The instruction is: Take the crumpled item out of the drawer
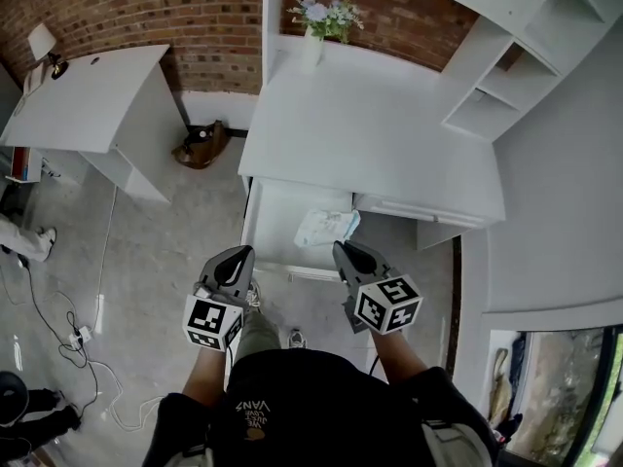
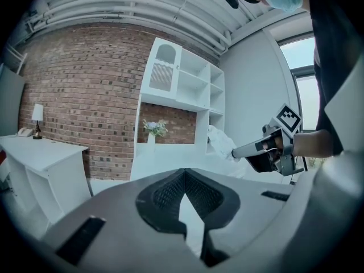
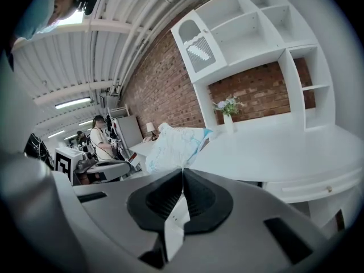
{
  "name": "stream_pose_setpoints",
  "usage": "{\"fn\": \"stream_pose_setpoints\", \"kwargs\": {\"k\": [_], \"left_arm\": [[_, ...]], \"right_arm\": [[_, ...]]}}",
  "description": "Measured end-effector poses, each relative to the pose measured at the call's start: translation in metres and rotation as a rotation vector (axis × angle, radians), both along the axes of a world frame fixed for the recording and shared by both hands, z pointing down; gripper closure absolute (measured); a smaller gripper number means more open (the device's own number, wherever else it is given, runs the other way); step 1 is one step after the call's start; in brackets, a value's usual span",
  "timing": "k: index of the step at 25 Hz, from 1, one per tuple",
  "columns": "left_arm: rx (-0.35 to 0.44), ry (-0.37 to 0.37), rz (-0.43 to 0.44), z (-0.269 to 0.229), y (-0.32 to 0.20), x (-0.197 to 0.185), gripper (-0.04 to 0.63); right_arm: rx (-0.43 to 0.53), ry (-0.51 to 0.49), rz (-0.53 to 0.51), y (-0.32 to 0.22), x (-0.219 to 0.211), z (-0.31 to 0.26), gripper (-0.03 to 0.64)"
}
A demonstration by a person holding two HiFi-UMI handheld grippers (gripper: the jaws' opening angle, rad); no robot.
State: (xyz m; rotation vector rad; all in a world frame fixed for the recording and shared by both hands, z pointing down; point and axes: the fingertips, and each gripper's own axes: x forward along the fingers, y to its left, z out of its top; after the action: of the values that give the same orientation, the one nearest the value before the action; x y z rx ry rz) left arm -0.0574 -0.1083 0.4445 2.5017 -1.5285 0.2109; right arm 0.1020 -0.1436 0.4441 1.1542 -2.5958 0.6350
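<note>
The crumpled item (image 1: 326,227), a white and pale blue wad, hangs over the right part of the open drawer (image 1: 277,212) of the white desk (image 1: 370,134). My right gripper (image 1: 341,249) is shut on its near edge. In the right gripper view the wad (image 3: 173,147) bulges up from the closed tips (image 3: 182,169). The left gripper view shows it (image 2: 220,142) lifted at the right gripper's tip (image 2: 236,152). My left gripper (image 1: 243,253) hovers before the drawer's left front corner, with its jaws (image 2: 185,172) shut on nothing.
A vase of flowers (image 1: 313,27) stands at the desk's back, and a white shelf unit (image 1: 516,56) rises on its right. Another white table (image 1: 88,95) with a lamp stands to the left. A brown bag (image 1: 200,149) and cables (image 1: 78,339) lie on the floor.
</note>
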Motion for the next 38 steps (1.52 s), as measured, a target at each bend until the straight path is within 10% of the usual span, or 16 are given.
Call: {"fn": "stream_pose_setpoints", "kwargs": {"k": [38], "left_arm": [[0.147, -0.076, -0.06, -0.099, 0.078, 0.022, 0.589]], "right_arm": [[0.204, -0.079, 0.039, 0.07, 0.081, -0.11, 0.611]]}}
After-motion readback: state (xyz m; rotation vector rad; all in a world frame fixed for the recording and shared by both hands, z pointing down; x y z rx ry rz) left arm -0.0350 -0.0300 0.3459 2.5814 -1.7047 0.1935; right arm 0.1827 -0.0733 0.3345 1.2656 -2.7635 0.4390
